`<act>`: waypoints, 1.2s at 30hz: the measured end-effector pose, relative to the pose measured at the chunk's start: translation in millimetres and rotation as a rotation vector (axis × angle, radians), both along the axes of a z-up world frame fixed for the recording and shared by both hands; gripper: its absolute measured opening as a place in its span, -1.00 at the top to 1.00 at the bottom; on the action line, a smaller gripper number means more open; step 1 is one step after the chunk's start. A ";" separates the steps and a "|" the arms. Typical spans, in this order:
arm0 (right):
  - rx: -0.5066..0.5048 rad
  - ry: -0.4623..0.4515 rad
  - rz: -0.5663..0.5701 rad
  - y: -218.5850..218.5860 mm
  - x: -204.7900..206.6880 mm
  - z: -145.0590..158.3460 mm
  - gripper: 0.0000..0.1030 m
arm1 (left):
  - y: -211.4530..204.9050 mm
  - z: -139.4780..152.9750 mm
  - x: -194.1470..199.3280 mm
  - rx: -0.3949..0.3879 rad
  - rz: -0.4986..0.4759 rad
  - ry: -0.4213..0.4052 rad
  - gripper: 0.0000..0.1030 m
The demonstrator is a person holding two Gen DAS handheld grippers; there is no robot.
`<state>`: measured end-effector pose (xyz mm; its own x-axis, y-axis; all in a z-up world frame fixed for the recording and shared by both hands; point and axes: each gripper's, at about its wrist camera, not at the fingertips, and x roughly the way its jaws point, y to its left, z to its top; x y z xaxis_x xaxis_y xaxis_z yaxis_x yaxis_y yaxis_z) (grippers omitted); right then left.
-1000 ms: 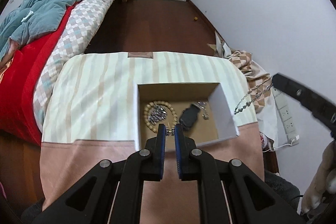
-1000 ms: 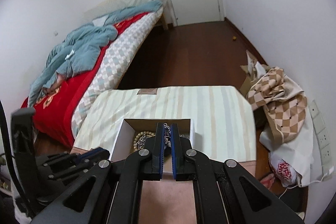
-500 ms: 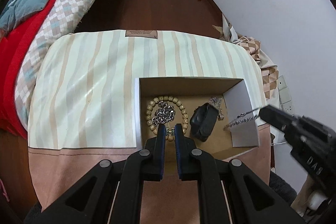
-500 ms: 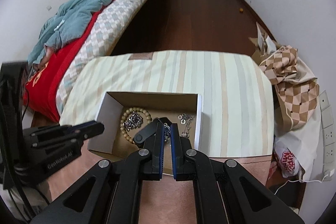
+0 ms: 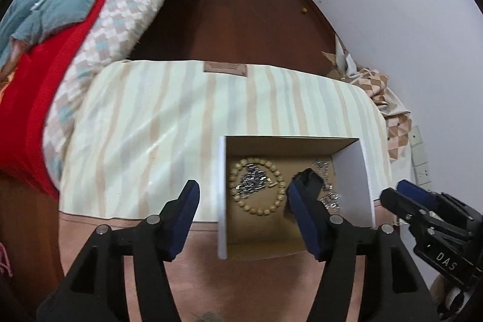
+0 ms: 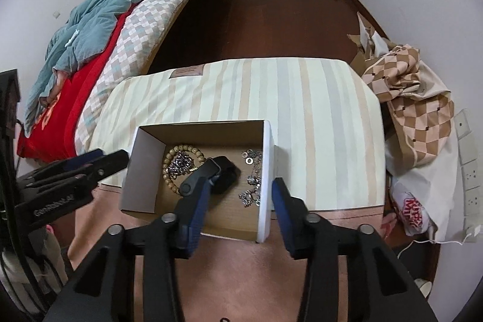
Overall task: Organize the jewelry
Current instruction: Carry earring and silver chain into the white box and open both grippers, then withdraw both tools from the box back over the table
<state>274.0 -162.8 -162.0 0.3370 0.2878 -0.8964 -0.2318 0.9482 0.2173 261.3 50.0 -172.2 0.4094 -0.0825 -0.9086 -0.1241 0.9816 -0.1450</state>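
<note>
Left wrist view looks steeply down along my left hand-held gripper, whose blue-padded jaws have just been opening and now stand well apart with nothing held; the left wall of the box passes between them. My right hand-held gripper points down the same way, its jaws also just opened and gripping nothing, straddling the right wall of the box, one finger inside and one outside.

Behind everything lies the bed with a red blanket and teal quilt, then the dark wooden floor. Nearer is the counter under a striped cream cloth with a pink border. On it, near the front edge, sits the open white cardboard box with a brown inside. It holds the jewelry: a ring of tan wooden beads with a heap of silver chain inside it, a black band-shaped piece beside it, and loose silver chains along the right wall.

My left gripper's right finger covers part of the black piece, and I cannot make out the fine chain links.
</note>
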 end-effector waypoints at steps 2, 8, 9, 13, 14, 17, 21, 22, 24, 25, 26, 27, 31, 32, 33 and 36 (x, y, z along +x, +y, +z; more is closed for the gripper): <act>-0.025 -0.011 0.001 0.7 -4.6 2.1 -0.04 | 1.4 2.6 -7.6 0.029 0.012 -0.012 -0.25; -0.115 -0.038 -0.010 4.1 -23.2 1.8 -0.87 | 1.1 5.4 -33.8 0.142 0.039 -0.044 -0.89; -0.122 -0.036 -0.014 4.5 -25.7 0.8 -0.88 | 0.5 5.1 -36.5 0.155 0.039 -0.046 -0.93; -0.149 -0.045 -0.038 3.7 -36.8 -1.4 -1.00 | -2.1 8.1 -50.4 0.214 0.043 -0.072 -0.98; -0.157 -0.054 -0.046 3.3 -40.7 -0.2 -1.00 | -2.3 9.5 -53.2 0.219 0.046 -0.077 -0.98; -0.170 -0.077 -0.066 2.0 -49.3 5.4 -1.00 | -3.3 17.5 -63.7 0.230 0.063 -0.104 -0.98; -0.181 -0.107 -0.081 0.3 -62.0 18.9 -1.00 | -6.9 30.9 -76.8 0.244 0.069 -0.134 -0.99; -0.183 -0.118 -0.082 -0.2 -66.5 23.7 -1.00 | -7.8 34.0 -80.2 0.245 0.071 -0.141 -0.99; -0.185 -0.134 -0.087 -1.2 -74.2 31.7 -1.00 | -9.9 42.5 -89.3 0.251 0.074 -0.161 -0.99; -0.186 -0.143 -0.088 -1.6 -78.1 35.6 -1.00 | -11.3 45.5 -93.3 0.252 0.073 -0.168 -0.99; -0.189 -0.157 -0.090 -2.0 -83.6 41.3 -1.00 | -12.9 50.2 -98.8 0.251 0.072 -0.178 -0.99; -0.191 -0.169 -0.092 -2.3 -88.5 46.2 -1.00 | -14.4 53.9 -103.2 0.252 0.071 -0.186 -0.99; -0.200 -0.207 -0.099 -4.8 -106.0 62.4 -1.00 | -20.7 67.9 -120.7 0.255 0.064 -0.221 -0.99; -0.201 -0.217 -0.100 -5.5 -110.6 66.8 -1.00 | -21.6 70.4 -123.6 0.255 0.063 -0.227 -0.99; -0.201 -0.226 -0.101 -6.2 -115.2 71.1 -1.00 | -23.2 74.1 -128.1 0.253 0.062 -0.234 -0.99; -0.198 -0.254 -0.102 -8.9 -127.7 84.5 -1.00 | -27.1 82.4 -138.9 0.243 0.058 -0.252 -0.99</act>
<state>146.3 -171.6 -77.5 0.5749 0.0699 -0.8152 -0.1563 0.9874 -0.0256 122.4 23.0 -89.8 0.6207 0.1534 -0.7689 -0.1708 0.9836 0.0584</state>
